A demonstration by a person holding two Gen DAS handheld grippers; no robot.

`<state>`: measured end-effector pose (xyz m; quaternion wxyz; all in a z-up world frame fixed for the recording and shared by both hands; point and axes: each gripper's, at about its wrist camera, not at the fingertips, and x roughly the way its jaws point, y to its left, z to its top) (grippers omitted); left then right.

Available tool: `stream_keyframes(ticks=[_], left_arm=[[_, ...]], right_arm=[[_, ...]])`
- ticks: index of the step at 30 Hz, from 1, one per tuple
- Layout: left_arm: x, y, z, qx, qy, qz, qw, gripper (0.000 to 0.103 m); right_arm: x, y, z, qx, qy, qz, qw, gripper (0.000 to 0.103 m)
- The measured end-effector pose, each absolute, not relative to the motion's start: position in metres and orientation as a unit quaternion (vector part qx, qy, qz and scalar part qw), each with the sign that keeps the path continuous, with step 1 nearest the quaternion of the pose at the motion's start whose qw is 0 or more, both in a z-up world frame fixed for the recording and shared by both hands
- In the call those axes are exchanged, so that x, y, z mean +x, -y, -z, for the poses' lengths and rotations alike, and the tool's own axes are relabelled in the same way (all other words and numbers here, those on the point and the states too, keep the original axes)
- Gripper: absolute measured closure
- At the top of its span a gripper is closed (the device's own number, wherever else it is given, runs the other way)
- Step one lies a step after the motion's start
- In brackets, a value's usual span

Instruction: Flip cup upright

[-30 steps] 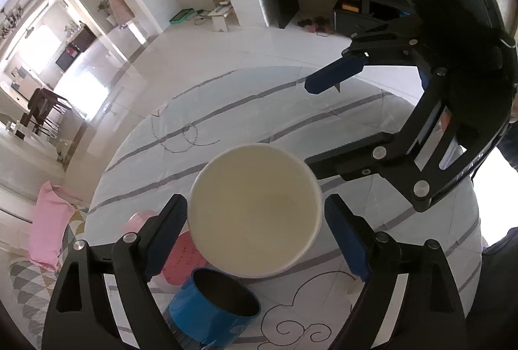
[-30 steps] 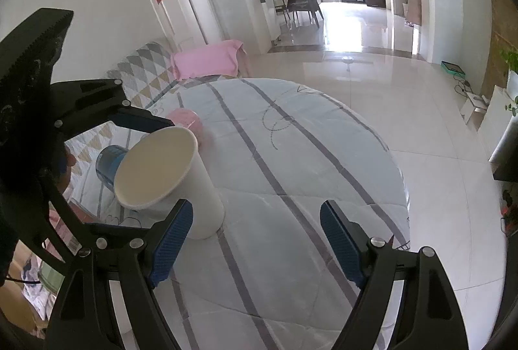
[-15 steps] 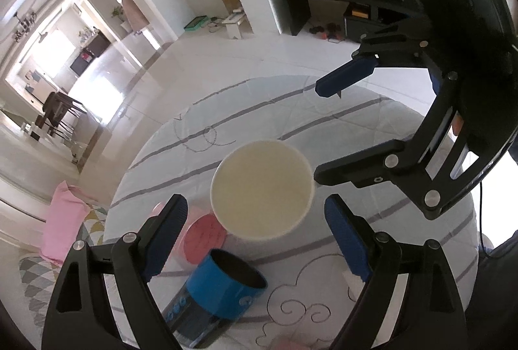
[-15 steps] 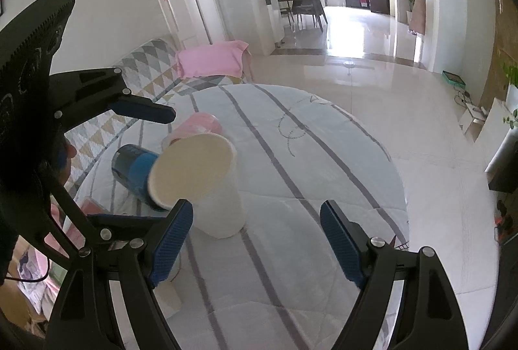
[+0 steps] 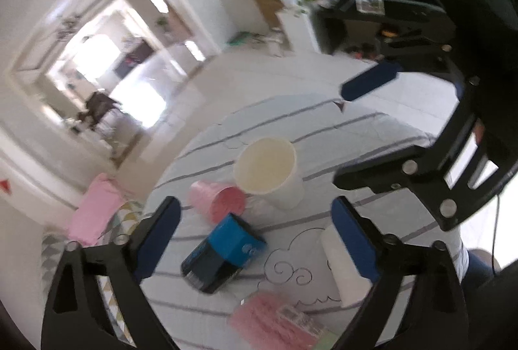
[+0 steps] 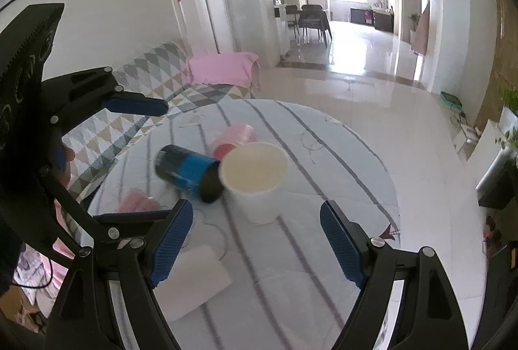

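Observation:
A white paper cup [image 5: 270, 173] stands upright, mouth up, on the round striped tablecloth [image 5: 372, 136]; it also shows in the right wrist view [image 6: 255, 178]. My left gripper [image 5: 255, 236] is open and empty, raised above and behind the cup. My right gripper [image 6: 255, 236] is open and empty, just short of the cup. A blue cup [image 5: 223, 253] lies on its side beside it, also in the right wrist view [image 6: 187, 173]. A pink cup [image 5: 217, 201] lies on its side, also in the right wrist view [image 6: 231, 139].
A white cup [image 5: 343, 266] lies on its side near the table's front, also in the right wrist view [image 6: 191, 282]. A pink packet [image 5: 275, 317] lies at the near edge. A sofa with a pink cloth [image 6: 223, 68] stands beyond the table.
Both grippers have pulled back and up from the white cup, which stays upright. The blue, pink and lying white cups have come into view. The left view is blurred from motion.

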<state>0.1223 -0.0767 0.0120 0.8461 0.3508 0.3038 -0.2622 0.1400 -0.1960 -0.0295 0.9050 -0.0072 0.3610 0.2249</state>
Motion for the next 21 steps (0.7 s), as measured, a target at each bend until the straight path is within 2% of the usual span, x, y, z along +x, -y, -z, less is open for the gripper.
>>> stream_keyframes(ticks=[6, 14, 21], left_arm=[[0.084, 0.048, -0.025, 0.267, -0.293, 0.213, 0.893, 0.0], [0.039, 0.019, -0.025, 0.154, -0.272, 0.101, 0.945, 0.0], [0.008, 0.004, -0.02, 0.105, -0.26, 0.048, 0.959, 0.0]], right_arm=[[0.106, 0.184, 0.013, -0.011, -0.343, -0.226, 0.912, 0.021], [0.051, 0.175, 0.003, -0.007, -0.292, -0.194, 0.937, 0.021], [0.024, 0.166, -0.005, -0.006, -0.256, -0.162, 0.953, 0.02]])
